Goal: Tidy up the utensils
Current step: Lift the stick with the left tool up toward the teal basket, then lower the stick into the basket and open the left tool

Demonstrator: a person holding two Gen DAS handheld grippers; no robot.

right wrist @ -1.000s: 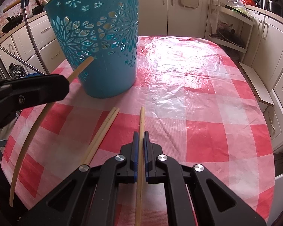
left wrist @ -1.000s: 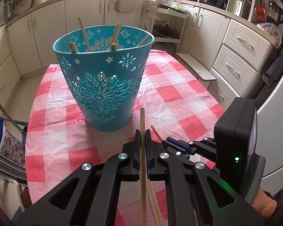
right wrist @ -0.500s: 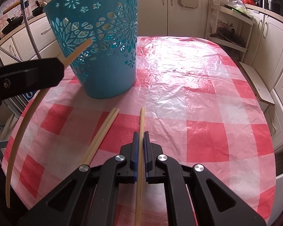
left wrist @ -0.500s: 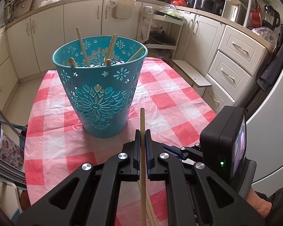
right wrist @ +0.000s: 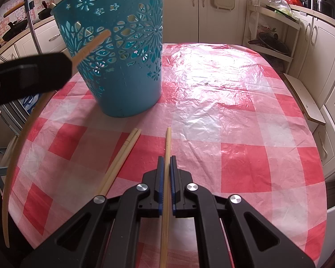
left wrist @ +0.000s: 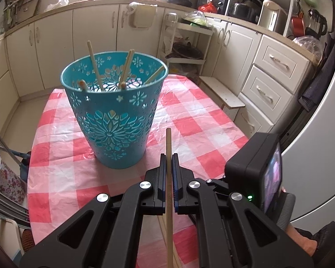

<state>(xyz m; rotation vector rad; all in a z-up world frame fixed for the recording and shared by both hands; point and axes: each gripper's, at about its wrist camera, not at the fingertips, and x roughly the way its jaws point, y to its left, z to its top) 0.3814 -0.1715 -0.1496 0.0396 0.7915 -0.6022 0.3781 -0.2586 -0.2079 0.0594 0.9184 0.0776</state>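
Observation:
A teal cut-out bucket [left wrist: 116,116] stands on the red-checked tablecloth [left wrist: 201,120] and holds several wooden chopsticks [left wrist: 93,64]. My left gripper [left wrist: 168,156] is shut on one chopstick [left wrist: 168,143], raised above the table, in front and to the right of the bucket. My right gripper [right wrist: 166,158] is shut on another chopstick [right wrist: 167,143] low over the cloth. The bucket [right wrist: 120,51] is ahead to its left. The left gripper [right wrist: 26,76] with its chopstick [right wrist: 91,44] shows at the left edge of the right wrist view.
Two loose chopsticks [right wrist: 120,158] lie side by side on the cloth, left of my right gripper. Kitchen cabinets [left wrist: 277,78] and a rack shelf [left wrist: 185,44] surround the table. The right gripper's camera body [left wrist: 256,169] is close on my left gripper's right.
My left gripper has risen and pulled back with its chopstick, so the bucket looks smaller and lower. The right gripper has stayed in place.

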